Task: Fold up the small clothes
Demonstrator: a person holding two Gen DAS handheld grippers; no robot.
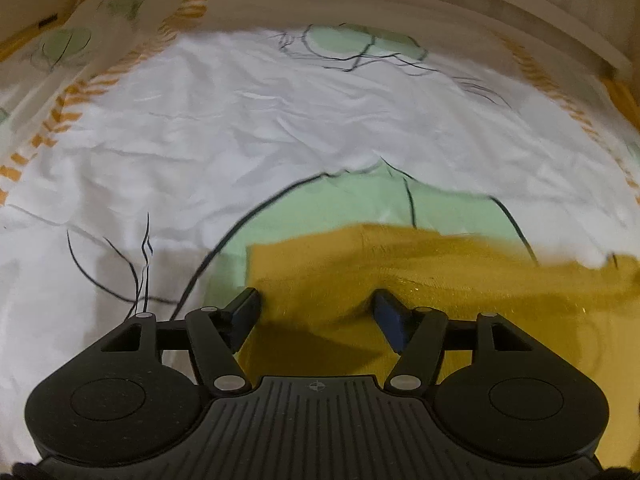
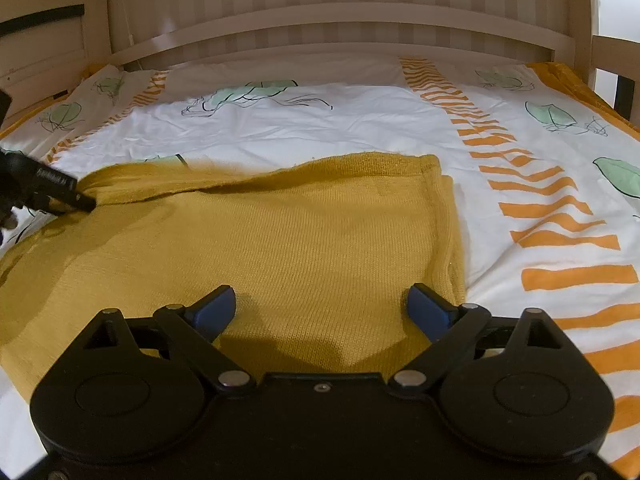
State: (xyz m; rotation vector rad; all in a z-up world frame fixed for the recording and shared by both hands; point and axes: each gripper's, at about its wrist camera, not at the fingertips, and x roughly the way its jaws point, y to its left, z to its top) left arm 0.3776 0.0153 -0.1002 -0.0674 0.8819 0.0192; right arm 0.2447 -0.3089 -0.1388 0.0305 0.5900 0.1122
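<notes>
A mustard-yellow knitted sweater (image 2: pixel 280 240) lies spread on the bed (image 2: pixel 360 120), over a white cover printed with green leaves and orange stripes, well short of the wooden headboard (image 2: pixel 320 20). The folding looks only begun: the far edge of the sweater has a strip turned over toward the left, and the right side shows a doubled layer along its edge, but most of the cloth is still one broad flat sheet, so the main folds seem left to do.

The right tool (image 2: pixel 322 306) hovers low over the sweater's near edge, toward its right corner, fingers spread wide with nothing between them; the knit runs under and ahead of it. The left tool (image 1: pixel 316 308) is likewise released, its fingers apart over the sweater's left edge, where yellow cloth meets the white cover. In the right wrist view it shows at the far left, its tip touching or just beside the turned-over strip. Neither tool is grasping cloth.
</notes>
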